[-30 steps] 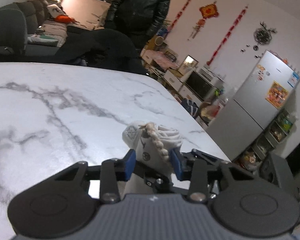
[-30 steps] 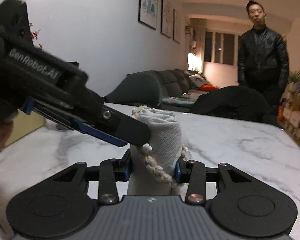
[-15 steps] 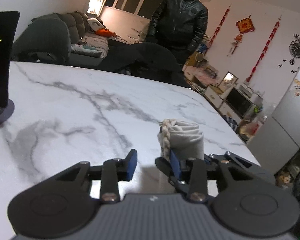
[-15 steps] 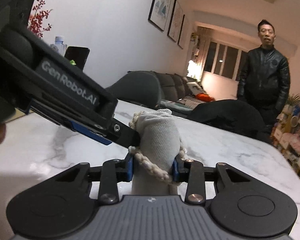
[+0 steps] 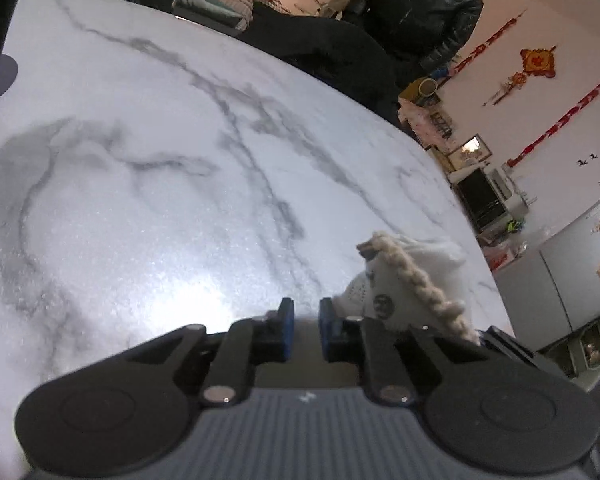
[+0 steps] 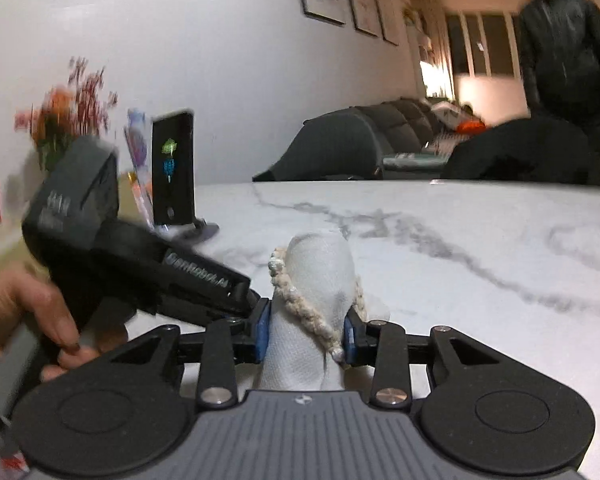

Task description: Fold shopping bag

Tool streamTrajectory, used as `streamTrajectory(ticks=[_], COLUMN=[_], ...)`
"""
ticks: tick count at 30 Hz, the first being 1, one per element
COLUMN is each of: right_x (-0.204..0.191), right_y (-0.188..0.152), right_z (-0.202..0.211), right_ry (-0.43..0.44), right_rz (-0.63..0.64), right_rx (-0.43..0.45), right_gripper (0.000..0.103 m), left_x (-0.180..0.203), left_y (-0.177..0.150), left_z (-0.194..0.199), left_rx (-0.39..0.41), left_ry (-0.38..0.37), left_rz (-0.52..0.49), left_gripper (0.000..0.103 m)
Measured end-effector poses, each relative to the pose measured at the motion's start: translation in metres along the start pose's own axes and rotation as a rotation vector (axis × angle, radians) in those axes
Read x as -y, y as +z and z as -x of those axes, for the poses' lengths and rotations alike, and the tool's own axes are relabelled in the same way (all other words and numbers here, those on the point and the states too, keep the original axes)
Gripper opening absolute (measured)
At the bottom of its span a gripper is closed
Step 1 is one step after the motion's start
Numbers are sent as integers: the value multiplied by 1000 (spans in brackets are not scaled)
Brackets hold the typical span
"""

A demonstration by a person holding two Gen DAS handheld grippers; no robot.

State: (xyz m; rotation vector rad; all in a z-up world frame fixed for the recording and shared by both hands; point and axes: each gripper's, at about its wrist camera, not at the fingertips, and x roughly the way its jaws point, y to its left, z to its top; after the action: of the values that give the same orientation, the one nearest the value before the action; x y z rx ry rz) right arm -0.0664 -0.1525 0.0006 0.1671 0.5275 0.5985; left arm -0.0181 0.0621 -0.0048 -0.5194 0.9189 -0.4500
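Note:
The shopping bag (image 6: 314, 288) is a white cloth roll with a braided rope handle wound around it. My right gripper (image 6: 305, 334) is shut on its lower part and holds it upright over the marble table (image 6: 480, 240). In the left wrist view the bag (image 5: 412, 284) sits just right of my left gripper (image 5: 305, 322), whose blue pads stand close together with nothing between them. In the right wrist view the left gripper's body (image 6: 140, 268) lies to the bag's left, with a hand (image 6: 32, 312) gripping it.
A dark phone on a stand (image 6: 174, 168) is at the table's left side, near flowers (image 6: 64, 112). A person in a black jacket (image 6: 568, 52) stands beyond the far edge, behind a dark chair (image 6: 524, 156). A fridge (image 5: 560, 276) stands off the right.
My left gripper let go of the bag, drew back to its left and closed on nothing. The right gripper kept hold of the bag and tilted lower toward the table.

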Motion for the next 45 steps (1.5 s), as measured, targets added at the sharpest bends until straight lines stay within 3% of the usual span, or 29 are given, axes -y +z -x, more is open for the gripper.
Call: streamTrajectory(ticks=[3,7,9,12,14,18,24,30,33,38,45], right_x=[21,41,50,61,65,62,31,12,10,27,52], right_y=[-3,-5,-6,-7,-7,-5,9,13,15,12,9], right_z=[7,15,16,14,14,13,11,-1,-4,2,24], right_ry=[65,102,114,130,135,106,-21,-54,-63,-14,46], right_rz=[-173,-327,-408,-514,-563,-593,-371,-322,-315,-346,-405], right_rx=[30,72,87,98,102,94,19,-73,-92,-108,-85], right_gripper=[35,35,35,35,35,36,36,38,41,41,42], left_x=[-9,-16,-16,-4,10,39,75,103,105,84,70], left_y=[-2,-3,-5,-8,-12,-21,-31,-46,-52,-49,-40], left_z=[10,19,25,30,31,30,41,37,33,24,4], left_rx=[30,54,61,58,41,13,28,-3,-10,-47,-75], left_ry=[-63,-182,-268,-343,-358,-299,-105,-17,35,-24,-64], left_rz=[40,81,91,25,-59,-224,-428,-552,-564,-462,-406], left_gripper=[46,57,70,76,76,76,73,69,58,48,45])
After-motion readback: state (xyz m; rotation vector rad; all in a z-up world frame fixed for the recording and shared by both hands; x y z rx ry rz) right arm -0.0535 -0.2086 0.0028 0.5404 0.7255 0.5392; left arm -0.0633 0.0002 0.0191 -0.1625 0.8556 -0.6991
